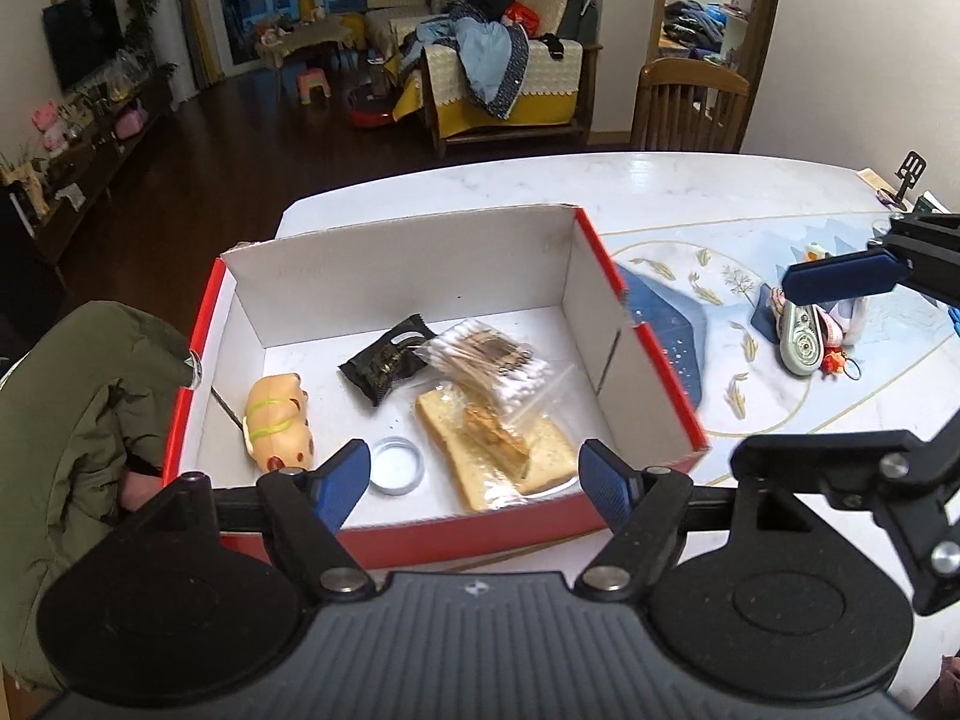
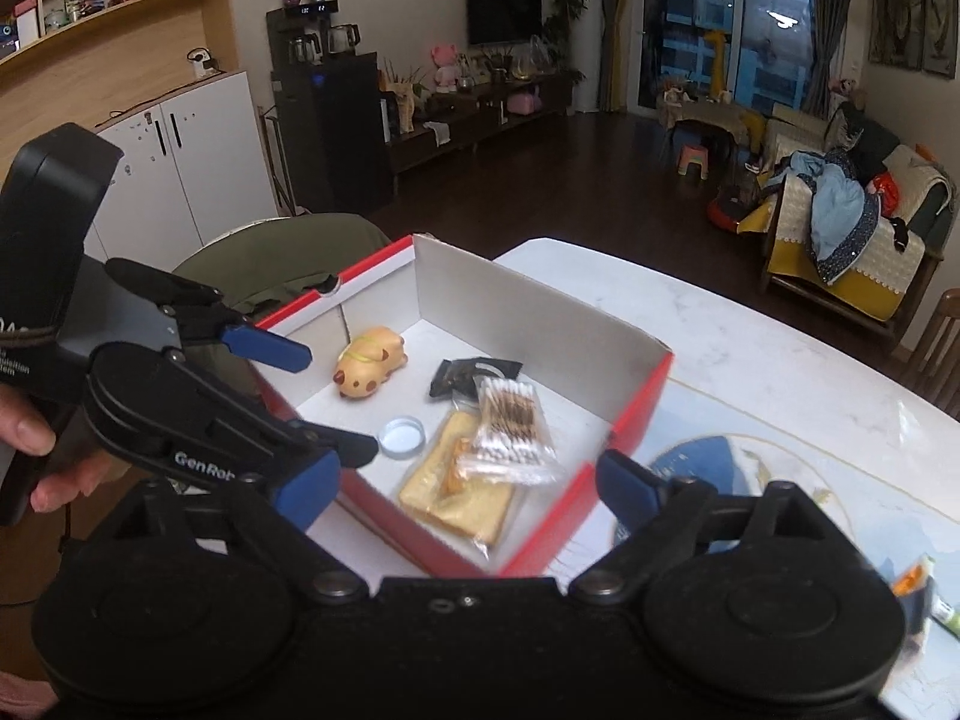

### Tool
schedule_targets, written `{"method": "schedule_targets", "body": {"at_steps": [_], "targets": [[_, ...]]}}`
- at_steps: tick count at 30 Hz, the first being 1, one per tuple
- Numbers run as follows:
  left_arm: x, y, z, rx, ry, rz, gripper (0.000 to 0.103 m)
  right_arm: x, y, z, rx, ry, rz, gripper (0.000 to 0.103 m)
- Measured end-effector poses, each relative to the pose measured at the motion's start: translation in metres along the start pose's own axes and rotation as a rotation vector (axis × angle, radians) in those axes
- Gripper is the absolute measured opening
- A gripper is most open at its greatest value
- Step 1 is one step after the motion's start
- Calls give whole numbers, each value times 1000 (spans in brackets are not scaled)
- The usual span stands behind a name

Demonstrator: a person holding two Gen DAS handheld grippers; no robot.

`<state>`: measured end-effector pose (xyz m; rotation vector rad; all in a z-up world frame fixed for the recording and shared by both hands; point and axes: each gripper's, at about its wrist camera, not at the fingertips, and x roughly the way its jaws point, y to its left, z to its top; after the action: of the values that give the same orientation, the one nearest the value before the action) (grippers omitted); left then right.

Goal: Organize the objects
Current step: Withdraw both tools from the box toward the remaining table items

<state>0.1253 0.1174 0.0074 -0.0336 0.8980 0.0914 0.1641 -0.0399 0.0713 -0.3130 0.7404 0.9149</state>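
Both the left gripper [image 1: 474,483] and right gripper [image 2: 468,480] hover with jaws apart and empty above the red box [image 1: 654,372], which holds swabs [image 1: 492,369], bread [image 1: 474,450], a toy [image 1: 279,423], a packet [image 1: 387,363] and a lid [image 1: 396,467] on the surface [image 1: 690,192].

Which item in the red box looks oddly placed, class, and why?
The bag of cotton swabs lies askew, propped on top of the bagged bread slice rather than flat on the floor of the box. The toy pig, dark packet and round lid lie apart on their own.
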Motion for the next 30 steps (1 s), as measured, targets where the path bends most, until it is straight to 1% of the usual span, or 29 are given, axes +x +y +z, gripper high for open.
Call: {"method": "schedule_targets", "body": {"at_steps": [4, 8, 11, 12, 15, 19, 22, 24, 27, 30], "targets": [[-6, -20, -6, -25, -6, 0, 80, -16, -11, -15, 9, -3, -2, 100], [-7, -39, -11, -52, -7, -16, 80, -32, -25, -32, 18, -2, 10, 102], [-5, -56, -14, -58, -12, -31, 80, -44, -37, -47, 20, -2, 1, 102], [-4, -62, -14, -58, -13, -35, 83, -47, -40, -51, 22, -1, -6, 102], [0, -82, -14, -64, -17, -49, 89, -55, -57, -66, 45, 10, -37, 102], [11, -111, -11, -55, 0, -77, 90, -65, -89, -87, 102, 29, -69, 102], [22, -134, -8, -46, 15, -107, 90, -73, -113, -102, 120, 45, -113, 102], [29, -149, -6, -27, 20, -120, 90, -76, -127, -111, 131, 54, -147, 102], [40, -174, -1, 19, 15, -119, 90, -83, -154, -122, 172, 66, -187, 102], [50, -195, 7, 44, 9, -140, 90, -87, -181, -129, 206, 72, -226, 102]]}}
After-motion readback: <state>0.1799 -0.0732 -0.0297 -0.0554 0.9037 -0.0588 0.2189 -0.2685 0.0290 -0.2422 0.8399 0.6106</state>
